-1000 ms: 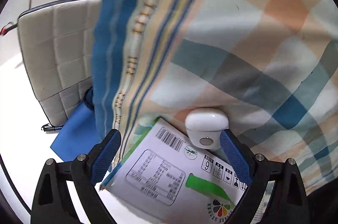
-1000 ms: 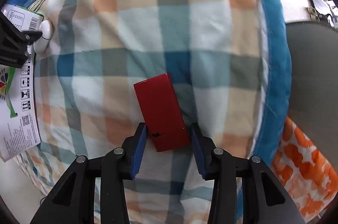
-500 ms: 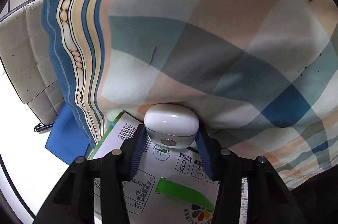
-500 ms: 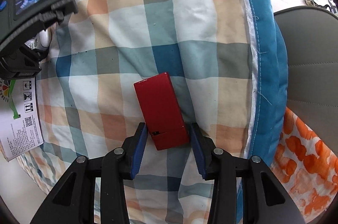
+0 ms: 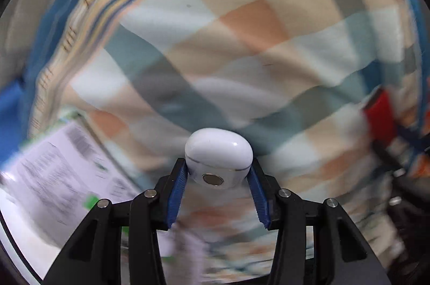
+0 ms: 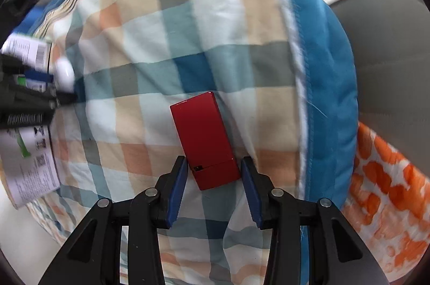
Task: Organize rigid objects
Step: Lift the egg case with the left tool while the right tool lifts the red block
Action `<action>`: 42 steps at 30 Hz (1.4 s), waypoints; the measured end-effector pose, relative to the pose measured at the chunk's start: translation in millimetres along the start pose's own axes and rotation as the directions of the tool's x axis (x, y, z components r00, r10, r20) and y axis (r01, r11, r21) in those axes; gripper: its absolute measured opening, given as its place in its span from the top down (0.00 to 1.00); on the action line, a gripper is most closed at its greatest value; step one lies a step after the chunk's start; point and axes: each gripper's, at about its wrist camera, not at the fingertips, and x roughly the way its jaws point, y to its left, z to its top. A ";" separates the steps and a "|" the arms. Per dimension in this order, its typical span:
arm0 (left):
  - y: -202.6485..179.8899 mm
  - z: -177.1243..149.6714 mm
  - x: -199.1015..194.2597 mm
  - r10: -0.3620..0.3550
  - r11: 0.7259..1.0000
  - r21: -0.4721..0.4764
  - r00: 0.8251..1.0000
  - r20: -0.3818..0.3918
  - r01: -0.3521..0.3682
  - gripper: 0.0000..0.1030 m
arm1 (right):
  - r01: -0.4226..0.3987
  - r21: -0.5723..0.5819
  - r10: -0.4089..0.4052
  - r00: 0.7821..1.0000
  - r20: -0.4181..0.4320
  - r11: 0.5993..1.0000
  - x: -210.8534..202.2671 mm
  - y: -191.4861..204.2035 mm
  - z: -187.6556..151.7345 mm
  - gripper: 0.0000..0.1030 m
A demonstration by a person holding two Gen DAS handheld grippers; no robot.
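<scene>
Far left, left wrist view: white printed carton (image 5: 61, 169), blurred, lying flat on the checked quilt (image 5: 242, 48); blue item (image 5: 10, 121) beyond it at the frame edge, identity not discernible.

Centre, same view: left gripper (image 5: 218, 172) with blue-padded fingers (image 5: 177, 188) clamped on the white earbud case (image 5: 219, 154). Pads pressed against both sides of the case; fingers closing on it. Round metal button of the case facing the camera. Case raised in front of the quilt, away from the carton.

Right edge, same view: red box (image 5: 380, 118) blurred, with part of the other gripper beside it.

Right wrist view, left edge: same carton (image 6: 29, 150), left gripper (image 6: 29, 99) and earbud case (image 6: 64, 72), all blurred.

Centre, right wrist view: red box (image 6: 205, 140) lying on the checked quilt (image 6: 150, 43), long axis tilted slightly leftward at the far end. Right gripper (image 6: 213, 175) straddling the near end of the box, fingers (image 6: 250, 188) partly apart; narrow gaps visible on both sides, contact not confirmed.

Right, same view: blue quilt border (image 6: 322, 70), grey cushion (image 6: 389, 56), orange-and-white patterned fabric (image 6: 387, 199).
</scene>
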 end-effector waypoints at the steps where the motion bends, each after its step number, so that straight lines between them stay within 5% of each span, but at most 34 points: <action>1: -0.1 -2.2 1.9 -0.067 0.997 -0.043 0.998 0.005 0.067 0.58 | -0.022 0.020 0.022 1.000 -0.003 1.000 -1.1 -5.2 -0.1 0.57; 3: 1.8 -6.4 5.8 -0.148 0.982 -0.114 0.989 0.031 0.151 0.58 | -0.051 0.040 0.051 0.999 -0.009 0.998 -2.8 -11.3 0.1 0.57; 10: 4.4 -17.7 19.7 -0.236 0.946 -0.210 0.969 0.069 0.245 0.46 | -0.085 0.103 0.086 0.996 -0.009 0.991 -7.8 -28.8 3.5 0.56; 14: 5.7 -26.5 19.7 -0.190 0.952 -0.216 0.972 0.137 0.217 0.47 | -0.076 0.136 0.076 0.997 0.005 0.988 -5.5 -34.9 3.9 0.57; 16: 3.0 -34.3 16.1 -0.138 0.965 -0.199 0.975 0.172 0.172 0.58 | -0.063 0.142 0.062 0.998 0.012 0.988 -1.8 -37.3 0.7 0.57; 26: -38.3 -43.2 19.0 -0.051 0.981 -0.170 0.974 0.222 0.090 0.56 | 0.100 0.123 -0.099 0.995 -0.013 0.987 4.6 -14.1 -1.5 0.56; 30: -29.5 -43.1 8.7 -0.026 0.987 -0.146 0.965 0.261 0.066 0.58 | 0.095 0.125 -0.095 0.995 -0.010 0.988 -0.7 -14.5 -6.5 0.58; 35: -36.3 -74.6 -10.8 0.011 0.991 -0.128 0.933 0.359 0.037 0.58 | 0.087 0.095 -0.089 0.996 0.016 0.992 -14.9 -6.8 -29.2 0.62; 42: -36.0 -139.6 -43.6 -0.040 0.985 -0.129 0.871 0.489 0.117 0.58 | 0.006 0.083 -0.013 0.996 0.087 0.997 -52.0 7.6 -71.2 0.64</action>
